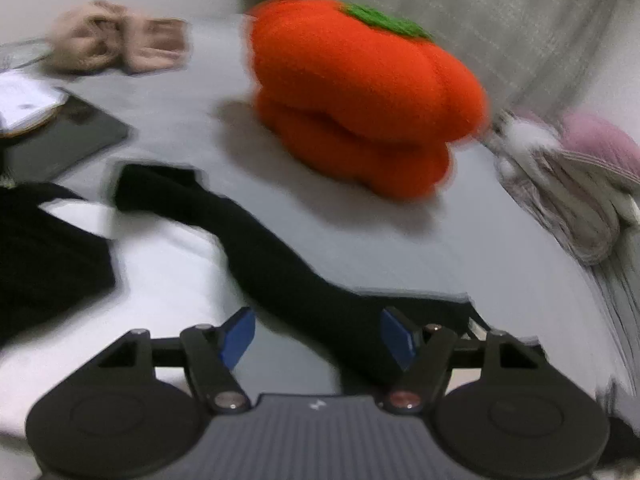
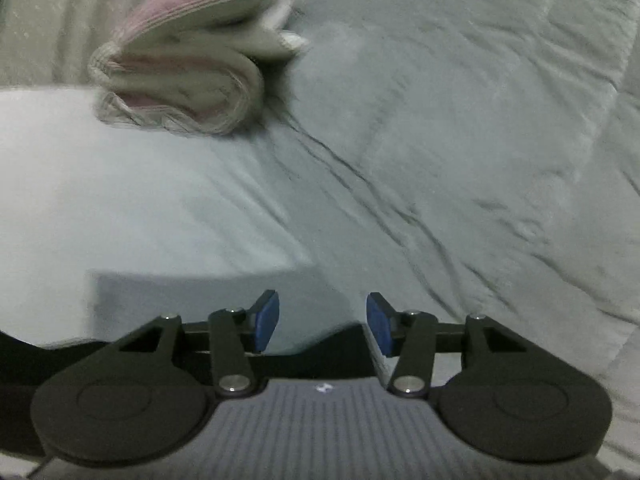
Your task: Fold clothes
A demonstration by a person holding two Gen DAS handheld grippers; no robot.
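A black garment [image 1: 276, 264] lies spread on the pale bed sheet [image 1: 168, 272], one long sleeve running from the upper left down under my left gripper [image 1: 318, 336]. That gripper is open, its blue pads [image 1: 239, 338] standing apart just above the sleeve with nothing pressed between them. In the right wrist view my right gripper [image 2: 323, 322] is open above the sheet [image 2: 132, 208]; a dark edge of the black garment [image 2: 312, 350] shows just below its blue pads [image 2: 267, 320], not pinched.
An orange plush pumpkin [image 1: 356, 92] sits on the bed behind the sleeve. A folded pink and cream blanket [image 2: 188, 68] lies at the right [image 1: 576, 184]. A rumpled grey duvet [image 2: 460, 140] fills the right. A dark tablet [image 1: 64, 140] and beige cloth [image 1: 116, 36] lie far left.
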